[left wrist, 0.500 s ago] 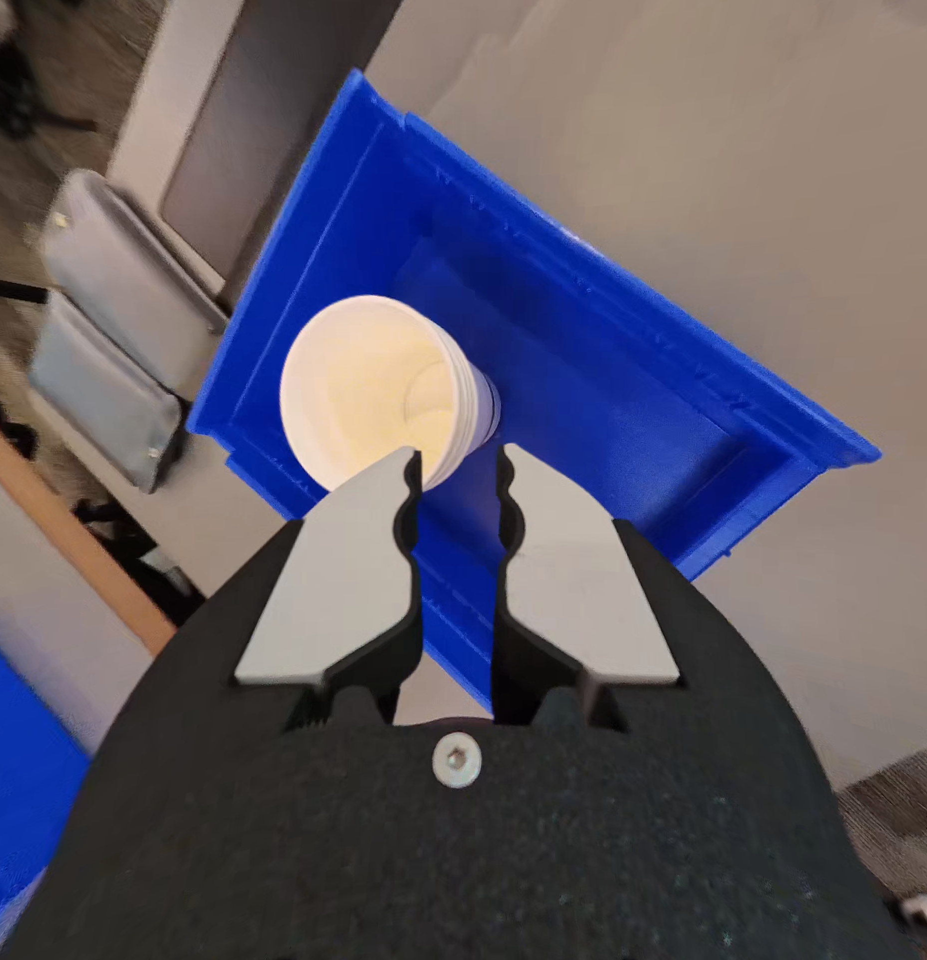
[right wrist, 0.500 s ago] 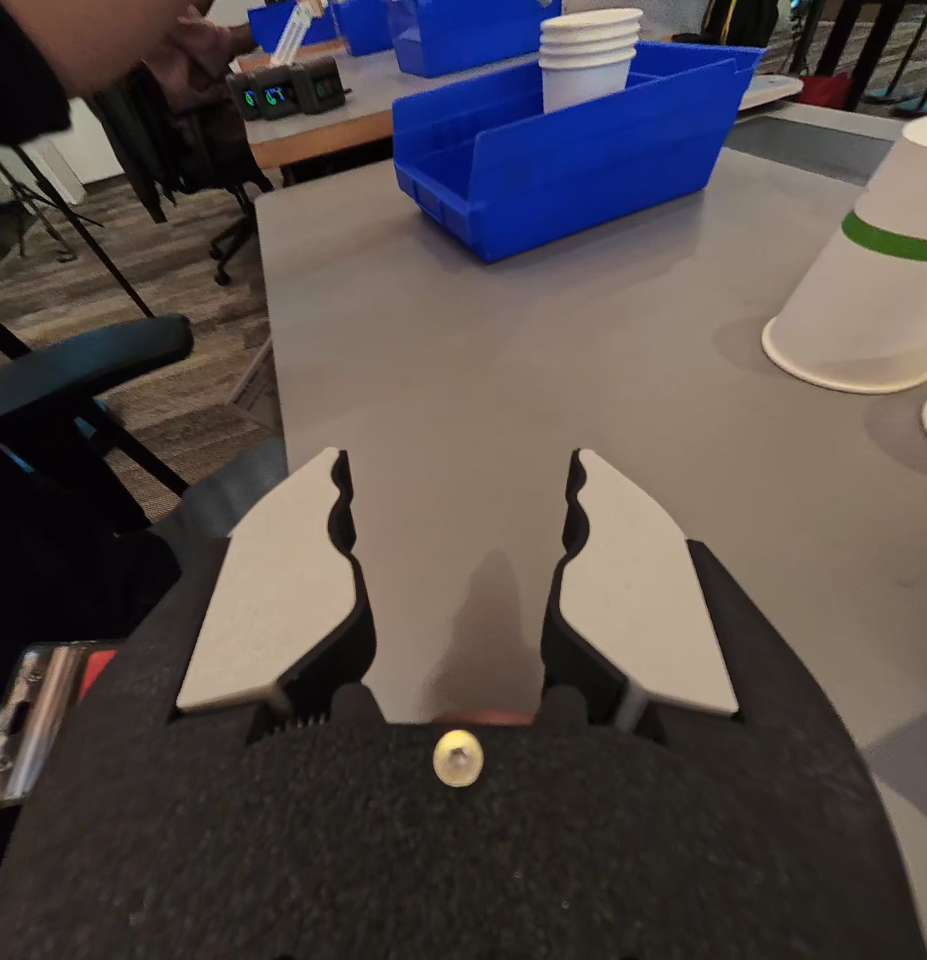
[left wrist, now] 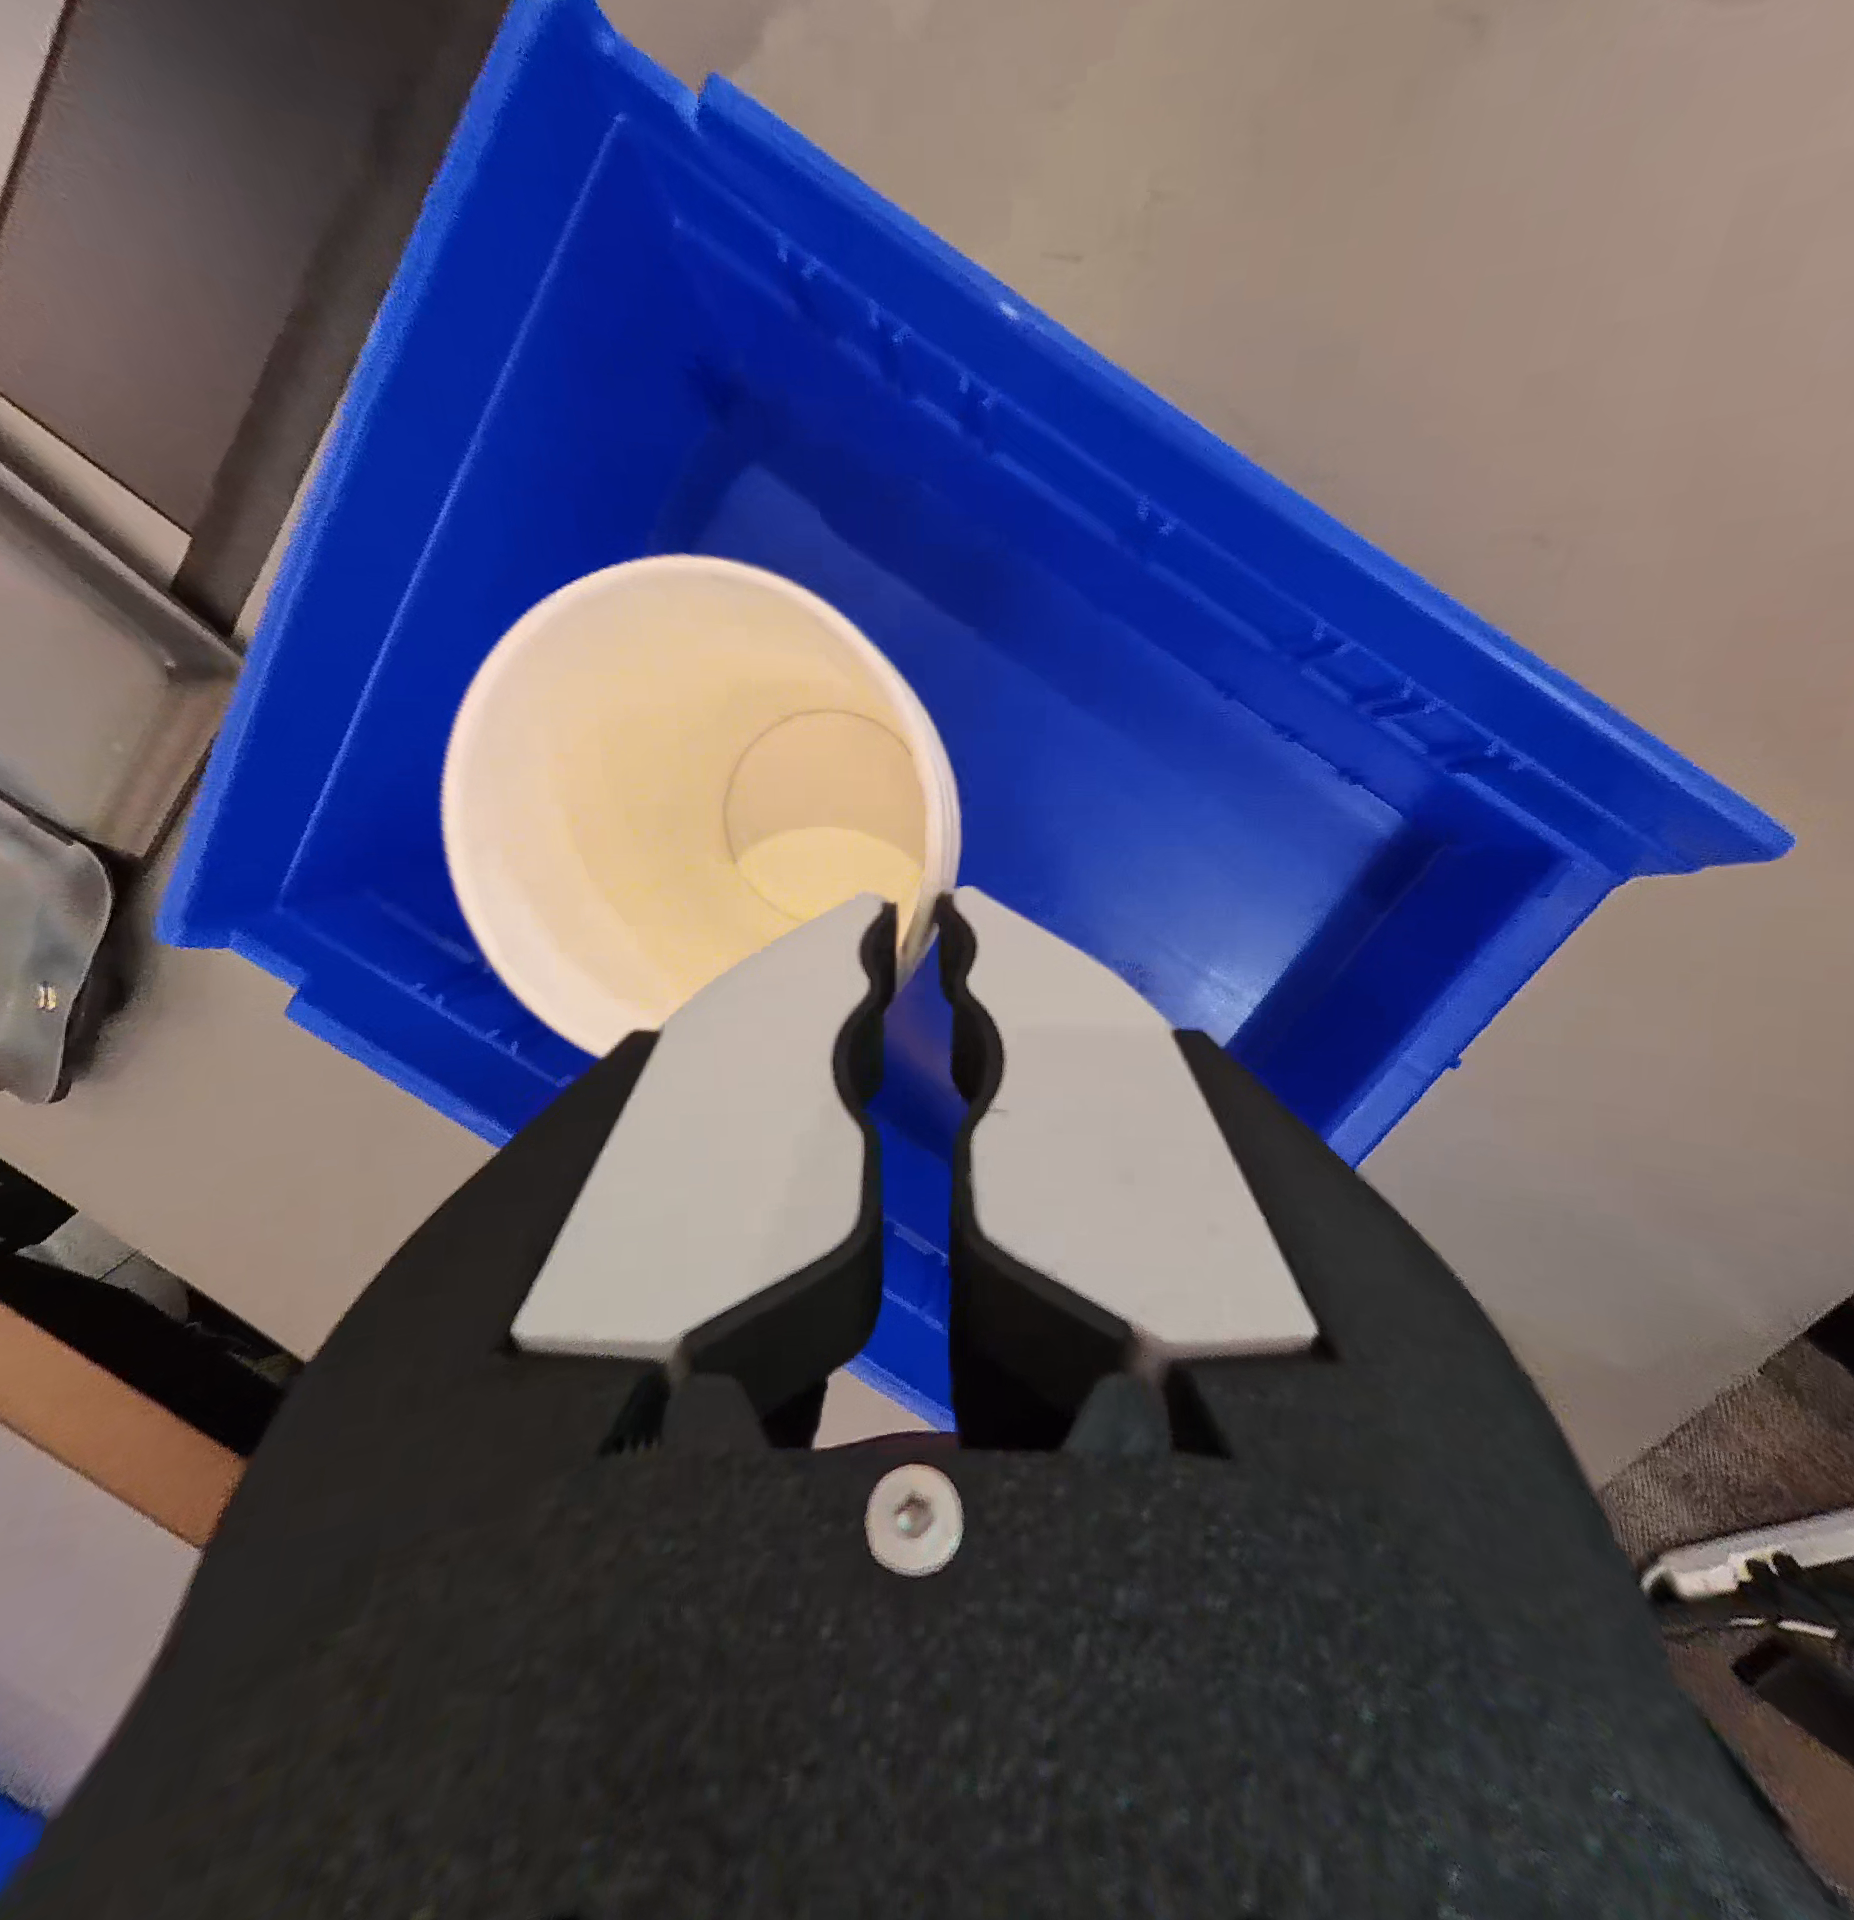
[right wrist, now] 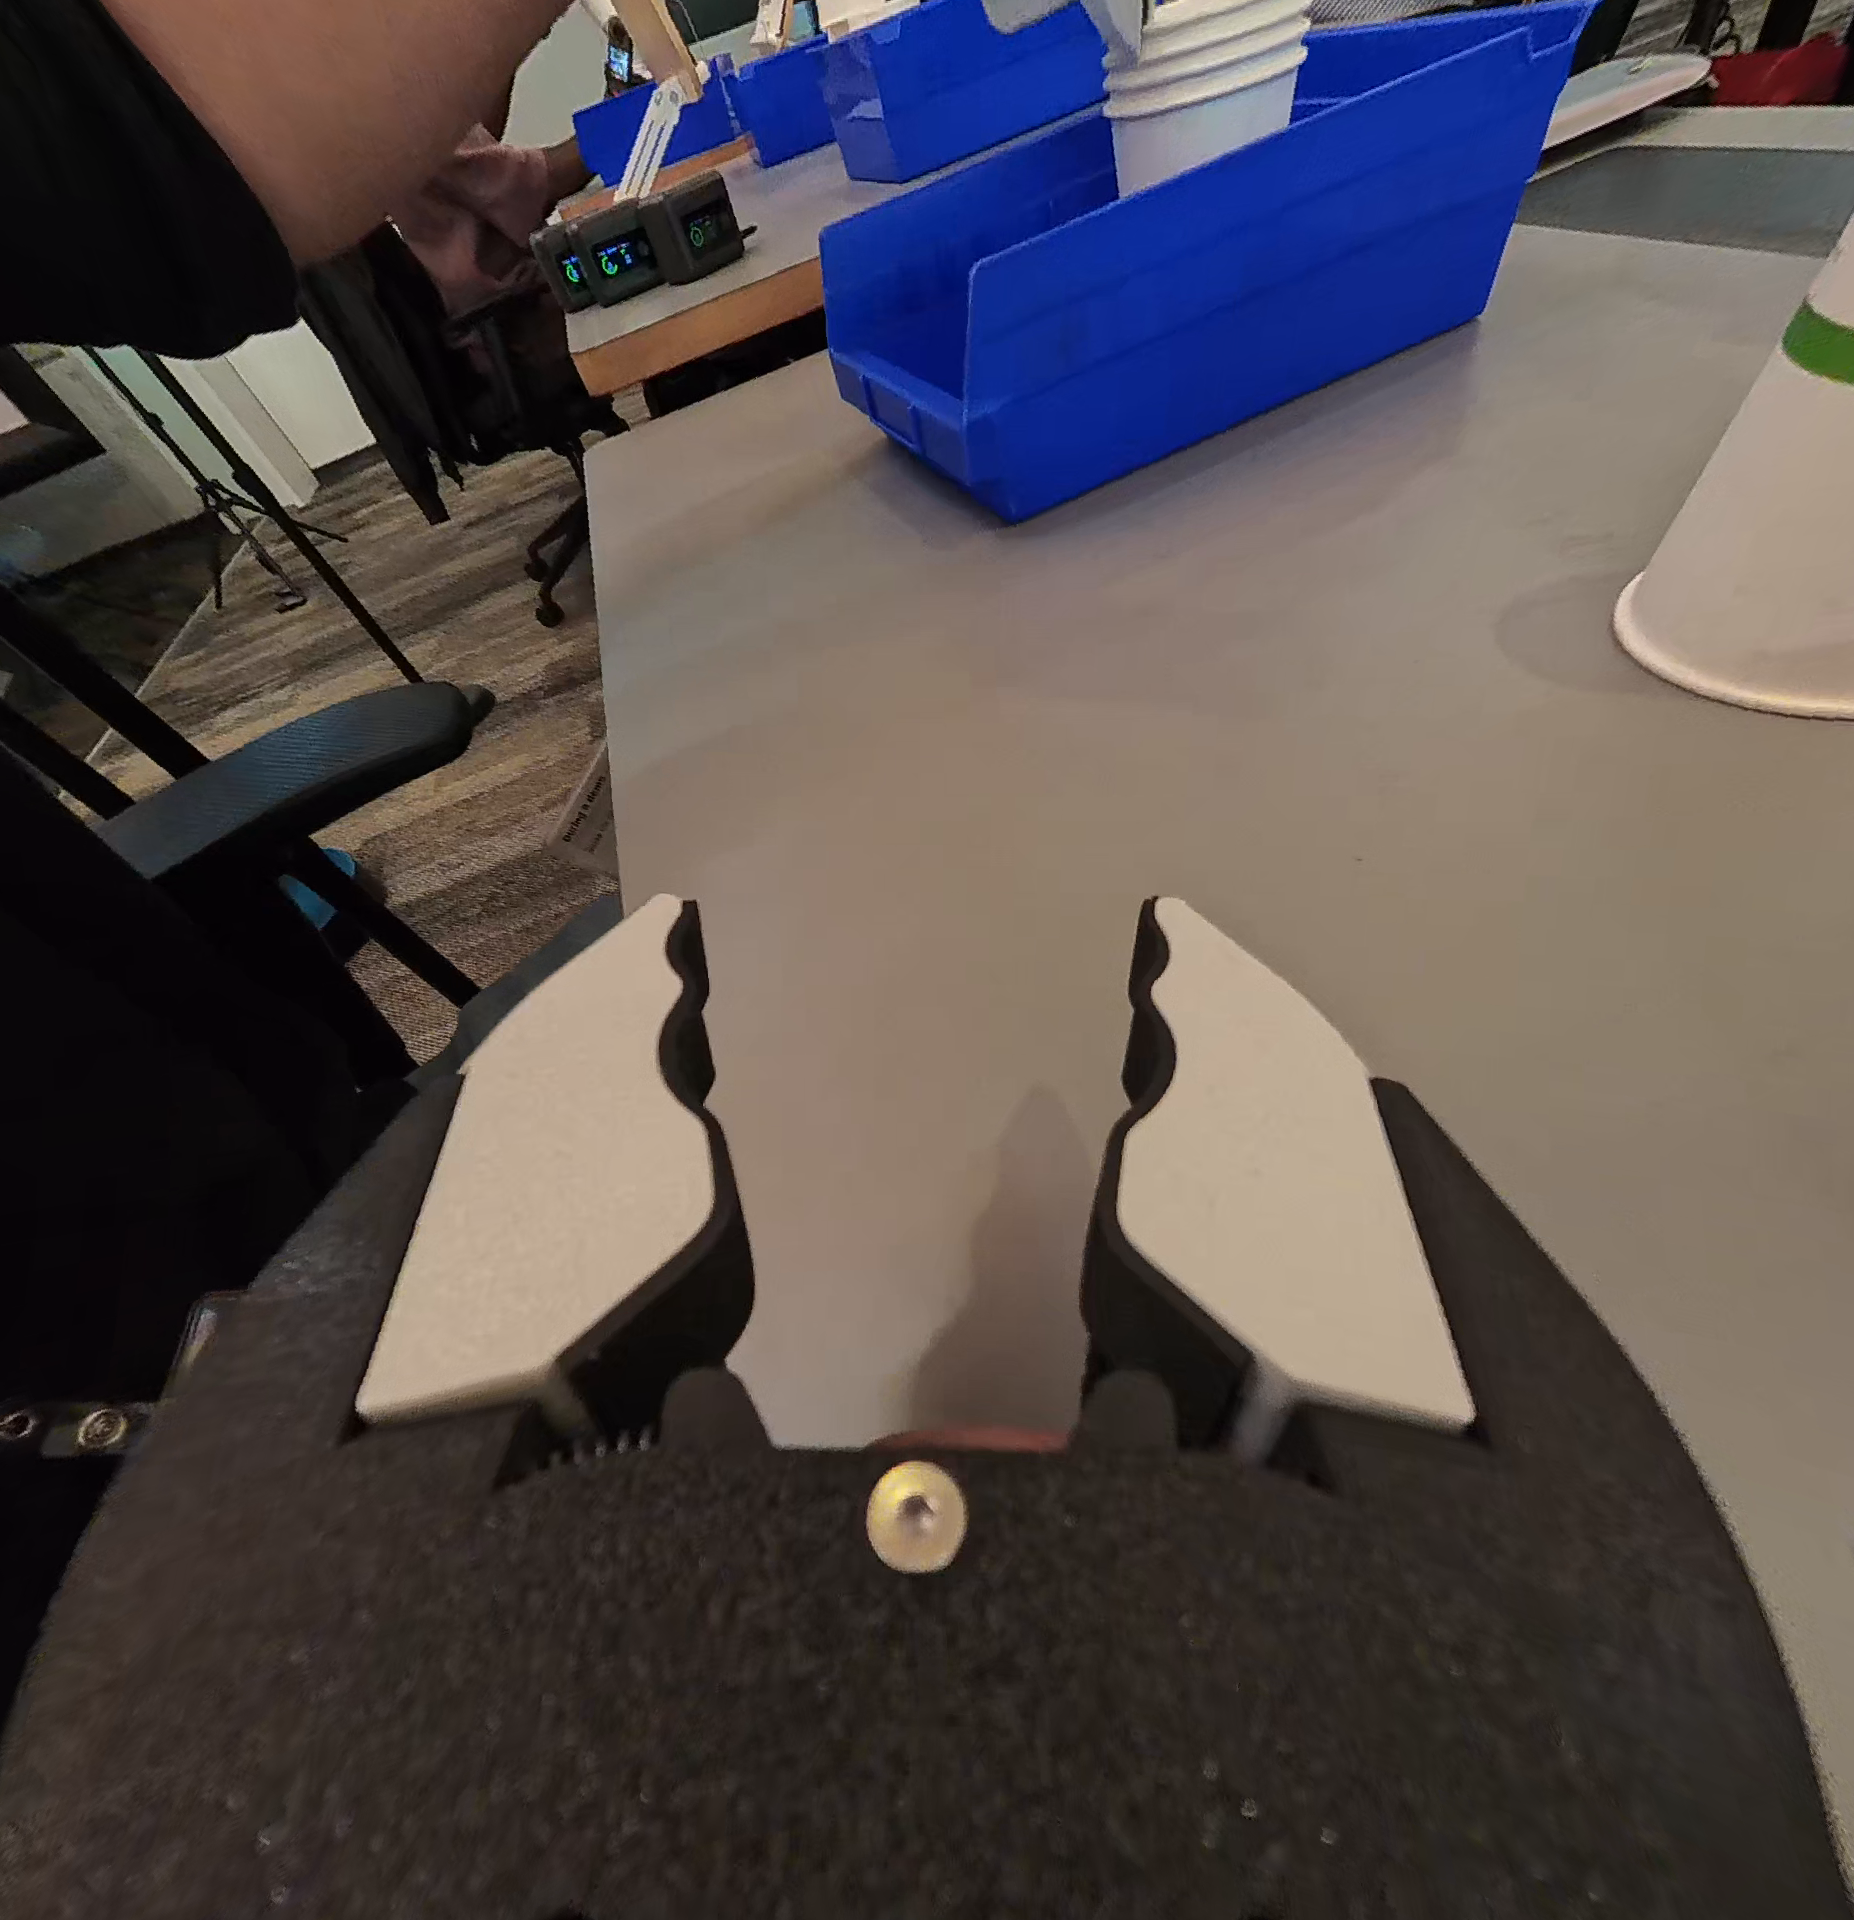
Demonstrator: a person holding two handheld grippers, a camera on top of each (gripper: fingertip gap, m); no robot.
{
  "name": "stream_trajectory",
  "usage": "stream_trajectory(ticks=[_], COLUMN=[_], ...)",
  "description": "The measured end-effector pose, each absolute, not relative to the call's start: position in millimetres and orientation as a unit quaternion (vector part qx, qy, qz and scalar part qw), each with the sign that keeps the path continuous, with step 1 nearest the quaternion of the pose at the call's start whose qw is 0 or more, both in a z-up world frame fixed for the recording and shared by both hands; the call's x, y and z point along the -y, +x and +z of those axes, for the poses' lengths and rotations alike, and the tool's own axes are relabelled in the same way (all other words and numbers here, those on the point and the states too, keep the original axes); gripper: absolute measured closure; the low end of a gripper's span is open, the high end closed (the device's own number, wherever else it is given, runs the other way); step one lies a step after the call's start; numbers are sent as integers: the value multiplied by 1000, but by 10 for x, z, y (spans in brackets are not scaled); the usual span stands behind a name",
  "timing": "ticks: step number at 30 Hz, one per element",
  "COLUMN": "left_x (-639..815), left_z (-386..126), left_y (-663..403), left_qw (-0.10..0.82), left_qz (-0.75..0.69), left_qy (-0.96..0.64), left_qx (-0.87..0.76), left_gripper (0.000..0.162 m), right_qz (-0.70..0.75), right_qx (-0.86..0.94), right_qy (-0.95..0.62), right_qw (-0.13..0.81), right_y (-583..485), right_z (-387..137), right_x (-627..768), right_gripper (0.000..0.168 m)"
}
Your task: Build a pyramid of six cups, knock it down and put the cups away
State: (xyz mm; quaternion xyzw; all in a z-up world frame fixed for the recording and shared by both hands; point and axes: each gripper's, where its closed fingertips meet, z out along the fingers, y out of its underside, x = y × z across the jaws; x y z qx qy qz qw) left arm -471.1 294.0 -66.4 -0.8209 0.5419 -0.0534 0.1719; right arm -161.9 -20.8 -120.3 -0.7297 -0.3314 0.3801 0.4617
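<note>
A stack of white paper cups stands upright in the blue bin, seen from above in the left wrist view. My left gripper is shut on the rim of the top cup, one finger inside and one outside. In the right wrist view the same stack shows in the bin at the far side, with the left gripper's fingers on its rim. A white cup with a green band stands upside down on the grey table at the right. My right gripper is open and empty, low over the table.
More blue bins and small black devices sit on a farther table. A black office chair stands left of the table edge. A person's arm reaches across the top left. A grey chair is beyond the bin.
My left gripper has closed on the rim of the top cup in the bin and moved closer. My right gripper stays open and has shifted slightly.
</note>
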Motion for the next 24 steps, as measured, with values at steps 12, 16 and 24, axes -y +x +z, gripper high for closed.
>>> stream_trajectory(ticks=[12,16,24], left_x=[-2956,-3011,-2899], left_z=[-583,-386,581], left_y=[-4659,-4653,-4479], left_qw=[169,196,327], left_qz=[-25,-21,-83], left_qy=[-814,-813,-791], left_qx=[-555,-548,-510], left_gripper=[159,159,159], right_qz=[387,384,405], right_qx=[330,329,296], right_qy=[-732,-733,-733], right_qw=[453,455,459], right_y=[-1615,-1602,-1509], right_z=[-1211,-1207,-1175], right_x=[226,219,140], right_gripper=[92,93,95])
